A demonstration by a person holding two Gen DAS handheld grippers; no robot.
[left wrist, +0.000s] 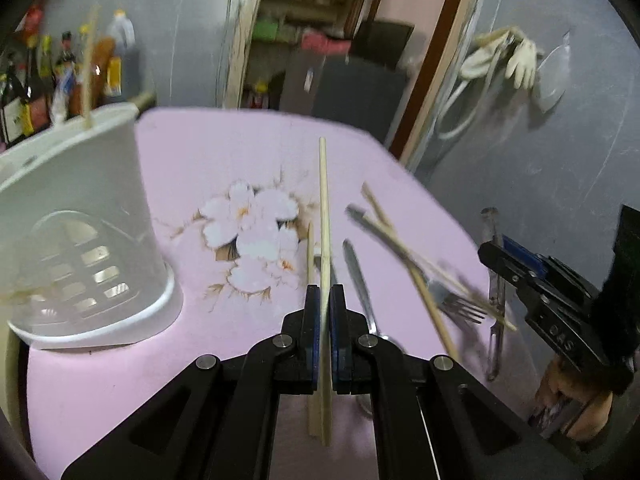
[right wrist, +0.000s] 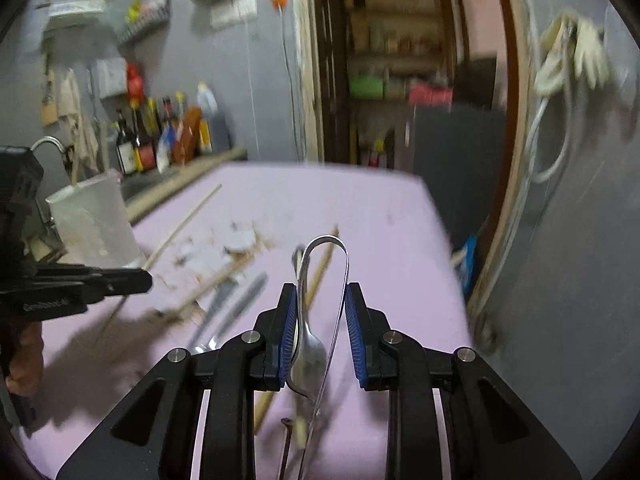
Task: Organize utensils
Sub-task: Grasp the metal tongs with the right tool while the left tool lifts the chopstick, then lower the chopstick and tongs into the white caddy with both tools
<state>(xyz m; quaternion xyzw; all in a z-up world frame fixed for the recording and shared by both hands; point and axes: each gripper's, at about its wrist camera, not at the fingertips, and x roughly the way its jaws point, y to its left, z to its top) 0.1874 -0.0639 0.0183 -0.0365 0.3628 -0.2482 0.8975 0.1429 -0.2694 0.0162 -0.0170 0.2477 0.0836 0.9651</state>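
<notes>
My left gripper (left wrist: pixel 325 292) is shut on a pale wooden chopstick (left wrist: pixel 324 200) that points forward over the pink table (left wrist: pixel 200 152). A white slotted utensil holder (left wrist: pixel 80 200) stands at the left with one chopstick (left wrist: pixel 89 68) upright in it. My right gripper (right wrist: pixel 322 292) is shut on the two arms of a U-shaped pair of metal tongs (right wrist: pixel 326 240), lifted above the table. In the left wrist view the right gripper (left wrist: pixel 500 250) shows at the right with the tongs (left wrist: pixel 495 320) hanging from it. A spoon (left wrist: pixel 358 276), a fork (left wrist: pixel 460 304) and several chopsticks (left wrist: pixel 400 248) lie loose on the table.
Bottles (right wrist: pixel 160 136) line a ledge behind the holder (right wrist: pixel 92 220). A doorway with shelves (right wrist: pixel 392 60) opens beyond the far table edge. Gloves and a hose (left wrist: pixel 500 60) hang on the grey wall at the right. A hand (left wrist: pixel 576 412) shows under the right gripper.
</notes>
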